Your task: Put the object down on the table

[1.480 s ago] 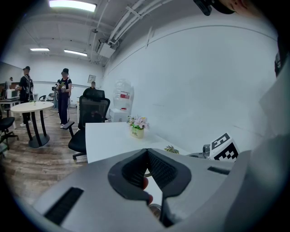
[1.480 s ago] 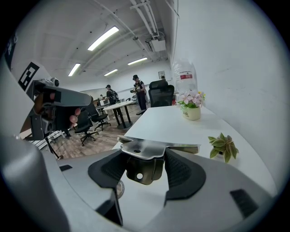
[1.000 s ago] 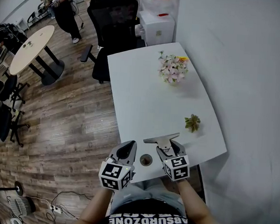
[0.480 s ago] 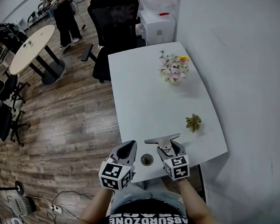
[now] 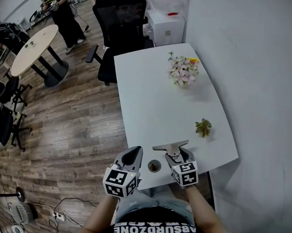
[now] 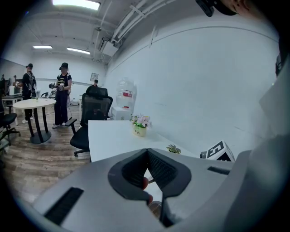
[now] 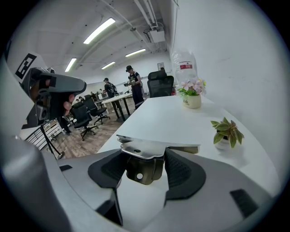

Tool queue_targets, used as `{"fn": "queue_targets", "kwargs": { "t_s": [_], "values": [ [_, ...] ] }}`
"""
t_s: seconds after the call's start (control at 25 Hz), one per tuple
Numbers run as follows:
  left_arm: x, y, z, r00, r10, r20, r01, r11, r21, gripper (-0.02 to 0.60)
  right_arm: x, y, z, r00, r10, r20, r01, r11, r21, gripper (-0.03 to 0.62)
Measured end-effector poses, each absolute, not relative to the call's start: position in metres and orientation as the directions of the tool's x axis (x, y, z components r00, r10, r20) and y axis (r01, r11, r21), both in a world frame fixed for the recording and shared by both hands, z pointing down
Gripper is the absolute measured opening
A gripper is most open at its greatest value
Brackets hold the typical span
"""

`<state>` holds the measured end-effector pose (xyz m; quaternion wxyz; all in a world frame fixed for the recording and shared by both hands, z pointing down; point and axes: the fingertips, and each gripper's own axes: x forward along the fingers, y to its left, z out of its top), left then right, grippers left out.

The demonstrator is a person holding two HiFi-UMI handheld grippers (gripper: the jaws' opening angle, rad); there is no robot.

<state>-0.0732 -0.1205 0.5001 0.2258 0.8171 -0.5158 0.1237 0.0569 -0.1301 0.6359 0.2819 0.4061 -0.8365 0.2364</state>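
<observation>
Your right gripper is held over the near end of the white table. Its jaws are clenched on the handle of one metal scraper, whose wide blade lies crosswise, towards the table's far end. Whether the blade touches the tabletop cannot be determined.

Your left gripper sits at the table's near left edge. Its jaws are pressed together with nothing between them. Both your forearms reach forward, side by side.

Count on the table:
- Two plants: one flower pot at the far end and one small green plant by the right edge.
- One round hole at the near edge, between the two grippers.

Beyond the table's far left corner stands one black office chair.
</observation>
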Motion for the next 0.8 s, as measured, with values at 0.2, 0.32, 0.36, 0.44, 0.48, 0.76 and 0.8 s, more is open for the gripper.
{"fn": "queue_targets", "kwargs": {
  "t_s": [0.2,0.32,0.36,0.44,0.48,0.76,0.8],
  "values": [
    [-0.077,-0.121,0.500,0.434,-0.788,0.437,-0.901,-0.362,0.241,0.005,0.057,-0.130,0.643,-0.505,-0.534,0.678,-0.813,0.559,-0.164,0.258],
    [-0.078,-0.120,0.501,0.431,-0.789,0.439,-0.902,-0.360,0.239,0.005,0.057,-0.130,0.647,-0.502,-0.528,0.684,-0.811,0.562,-0.162,0.258],
    [-0.078,-0.120,0.501,0.430,-0.789,0.440,-0.902,-0.359,0.238,0.005,0.057,-0.130,0.648,-0.501,-0.526,0.687,-0.811,0.562,-0.161,0.258],
    [-0.079,-0.119,0.501,0.429,-0.789,0.441,-0.903,-0.358,0.237,0.005,0.057,-0.129,0.651,-0.499,-0.521,0.693,-0.811,0.563,-0.160,0.258],
    [-0.079,-0.119,0.501,0.428,-0.789,0.441,-0.903,-0.357,0.237,0.005,0.057,-0.129,0.652,-0.497,-0.519,0.695,-0.810,0.564,-0.159,0.258],
    [-0.084,-0.117,0.502,0.421,-0.790,0.445,-0.907,-0.352,0.233,0.005,0.056,-0.126,0.662,-0.492,-0.502,0.712,-0.805,0.574,-0.152,0.258],
    [-0.085,-0.116,0.502,0.421,-0.790,0.446,-0.907,-0.352,0.233,0.005,0.056,-0.126,0.663,-0.491,-0.500,0.713,-0.804,0.575,-0.151,0.258]
  ]
}}
